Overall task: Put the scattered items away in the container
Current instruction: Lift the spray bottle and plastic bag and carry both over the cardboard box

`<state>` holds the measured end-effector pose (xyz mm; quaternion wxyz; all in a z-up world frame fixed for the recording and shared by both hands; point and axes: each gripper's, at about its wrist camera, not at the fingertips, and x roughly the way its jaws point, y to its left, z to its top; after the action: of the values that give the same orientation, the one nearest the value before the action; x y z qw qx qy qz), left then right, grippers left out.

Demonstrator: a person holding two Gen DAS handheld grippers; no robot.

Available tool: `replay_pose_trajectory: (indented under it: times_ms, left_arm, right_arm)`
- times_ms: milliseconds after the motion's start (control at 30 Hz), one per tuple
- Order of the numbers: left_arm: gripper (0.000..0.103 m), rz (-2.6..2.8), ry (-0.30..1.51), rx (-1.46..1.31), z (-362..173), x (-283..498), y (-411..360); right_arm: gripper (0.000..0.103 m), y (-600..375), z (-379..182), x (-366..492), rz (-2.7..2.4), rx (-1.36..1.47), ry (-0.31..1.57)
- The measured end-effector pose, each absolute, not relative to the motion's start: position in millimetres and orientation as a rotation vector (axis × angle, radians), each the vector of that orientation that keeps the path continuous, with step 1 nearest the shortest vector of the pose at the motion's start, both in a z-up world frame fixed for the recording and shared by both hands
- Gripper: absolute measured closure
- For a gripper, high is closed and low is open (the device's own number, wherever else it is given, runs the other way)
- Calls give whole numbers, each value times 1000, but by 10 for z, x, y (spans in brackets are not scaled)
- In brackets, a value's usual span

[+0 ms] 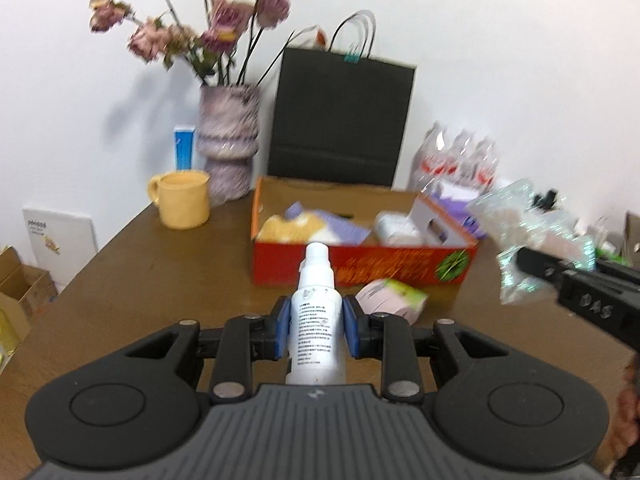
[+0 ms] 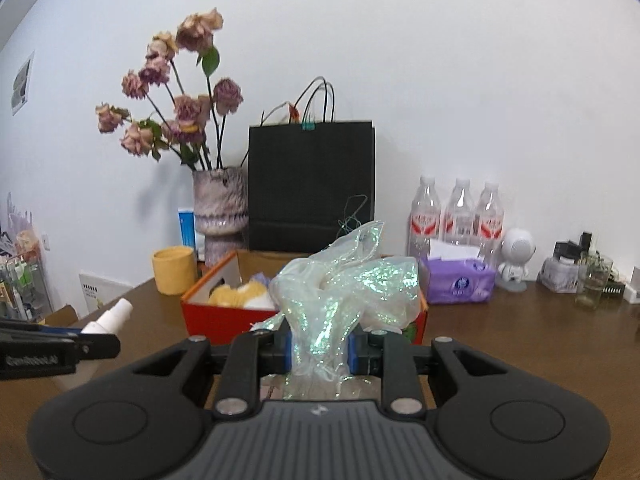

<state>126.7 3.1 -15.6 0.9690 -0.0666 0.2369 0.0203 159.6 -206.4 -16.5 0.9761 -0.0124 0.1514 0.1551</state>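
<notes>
Container: a red cardboard box [image 1: 362, 268], open-topped, on a brown wooden table [image 1: 160, 280] near the far wall. Inside lie a yellow-and-white plush item [image 1: 296, 228], a purple packet [image 1: 344, 228] and a white roll [image 1: 396, 230] beside a small grey-white carton [image 1: 436, 224].

Item one: a white spray bottle [image 1: 316, 320], printed label facing up, nozzle pointing toward the box. The left gripper [image 1: 316, 332] is clamped on its body, blue pads [image 1: 282, 332] pressing both sides. It is held above the table, on the near side of the box.

Item two: an iridescent translucent bag [image 2: 344, 300], crumpled. The right gripper [image 2: 320, 350] is closed on its gathered neck; the bag billows up in front of the box, off the table.

Item three: a pink-and-green packet [image 1: 394, 298] lying on the table just beside the near wall of the box, unheld.

Surroundings, far left to right: a yellow mug [image 1: 182, 200]; a blue-and-white tube [image 1: 185, 148]; a mottled purple vase [image 1: 230, 140] with dried pink flowers [image 1: 192, 20]; a black paper bag [image 1: 340, 116] upright behind the box; three clear water bottles [image 2: 458, 216]; a purple tissue pack [image 2: 460, 282]; a small white figurine [image 2: 516, 258]; a glass jar [image 2: 592, 284].
</notes>
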Motion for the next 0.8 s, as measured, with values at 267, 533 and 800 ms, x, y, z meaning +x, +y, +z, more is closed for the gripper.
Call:
replay_pose_trajectory:
  times_ms: [267,533,800]
  left_arm:
    - [75,27,498,-155,67,1369,-57]
    - [75,53,481,-147,205,1513,-108]
    - [75,80,468,-116,299,1624,-170]
  right_arm:
    - [81,-2243,119,1640,332,-14,275]
    - [81,-2299,323,1827,389,-14,245]
    - [81,-2183,375,1954,464,-17,210]
